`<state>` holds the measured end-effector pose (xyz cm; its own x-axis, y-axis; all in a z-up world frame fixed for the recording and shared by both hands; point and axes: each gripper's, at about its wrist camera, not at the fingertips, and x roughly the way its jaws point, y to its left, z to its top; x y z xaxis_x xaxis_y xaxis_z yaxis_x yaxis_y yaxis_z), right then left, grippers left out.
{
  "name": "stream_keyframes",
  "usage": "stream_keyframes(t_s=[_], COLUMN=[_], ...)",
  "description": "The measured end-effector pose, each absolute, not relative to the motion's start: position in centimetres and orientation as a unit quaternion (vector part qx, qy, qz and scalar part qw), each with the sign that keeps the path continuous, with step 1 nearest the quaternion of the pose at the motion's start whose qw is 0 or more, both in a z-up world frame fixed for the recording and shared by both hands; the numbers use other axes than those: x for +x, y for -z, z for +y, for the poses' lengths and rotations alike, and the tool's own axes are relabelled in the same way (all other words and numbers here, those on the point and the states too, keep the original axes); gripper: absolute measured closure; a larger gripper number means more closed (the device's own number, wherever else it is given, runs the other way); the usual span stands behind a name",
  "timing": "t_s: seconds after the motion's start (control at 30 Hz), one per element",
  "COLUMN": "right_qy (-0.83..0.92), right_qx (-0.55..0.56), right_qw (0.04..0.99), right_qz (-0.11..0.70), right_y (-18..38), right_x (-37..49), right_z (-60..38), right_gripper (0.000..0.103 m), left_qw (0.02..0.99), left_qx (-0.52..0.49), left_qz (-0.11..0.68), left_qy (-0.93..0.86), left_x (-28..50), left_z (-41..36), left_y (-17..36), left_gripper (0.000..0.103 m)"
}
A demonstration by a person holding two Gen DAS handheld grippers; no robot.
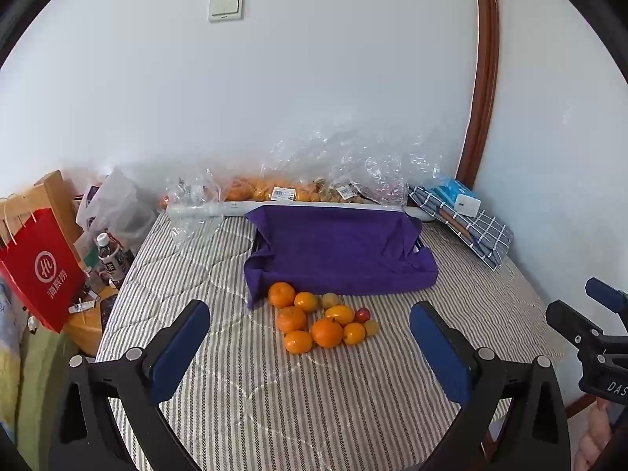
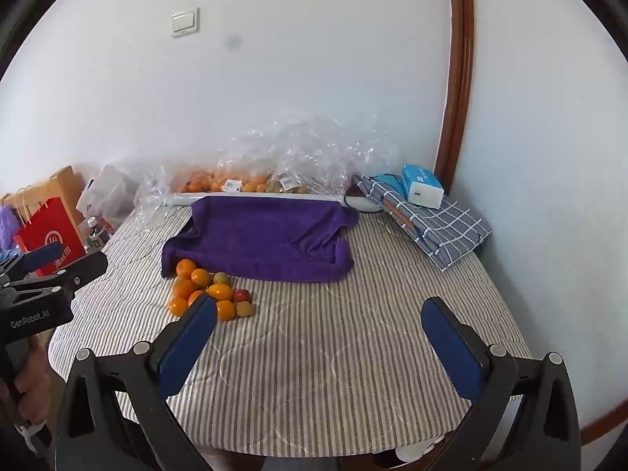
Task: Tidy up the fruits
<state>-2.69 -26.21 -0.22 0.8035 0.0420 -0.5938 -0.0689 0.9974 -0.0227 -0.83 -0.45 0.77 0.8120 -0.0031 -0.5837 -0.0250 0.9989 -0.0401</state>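
Note:
A pile of oranges (image 1: 327,331) (image 2: 184,288), smaller yellow fruits and one small red fruit (image 1: 362,314) (image 2: 242,295) lies on the striped cloth surface (image 1: 314,400) (image 2: 333,353), against the front edge of a purple towel (image 1: 341,251) (image 2: 263,239). My left gripper (image 1: 309,308) hovers open, short of the pile, with nothing between its blue pads. My right gripper (image 2: 318,303) is also open and empty, with the pile off its left fingertip. Each gripper shows at the edge of the other's view.
Clear plastic bags of oranges (image 1: 274,190) (image 2: 235,182) lie along the wall behind the towel. A folded checked cloth with a tissue box (image 1: 463,212) (image 2: 424,192) sits at the back right. A red paper bag (image 1: 39,271) and bottles (image 1: 112,255) stand off the left edge.

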Motion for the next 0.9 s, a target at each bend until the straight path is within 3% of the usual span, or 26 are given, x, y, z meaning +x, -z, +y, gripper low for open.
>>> stream_keyframes(t_s=[0.9], right_qy=[-0.052], right_qx=[-0.015], right_qw=[0.952], right_qz=[0.300], right_y=[-0.6], right_x=[-3.9], right_z=[-25.5], right_gripper=[0.000], left_qw=[0.953], left_qx=[-0.033], left_qz=[0.302], left_qy=[-0.011], left_x=[-1.3], left_z=[-0.1], left_y=[-1.2], left_gripper=[0.000])
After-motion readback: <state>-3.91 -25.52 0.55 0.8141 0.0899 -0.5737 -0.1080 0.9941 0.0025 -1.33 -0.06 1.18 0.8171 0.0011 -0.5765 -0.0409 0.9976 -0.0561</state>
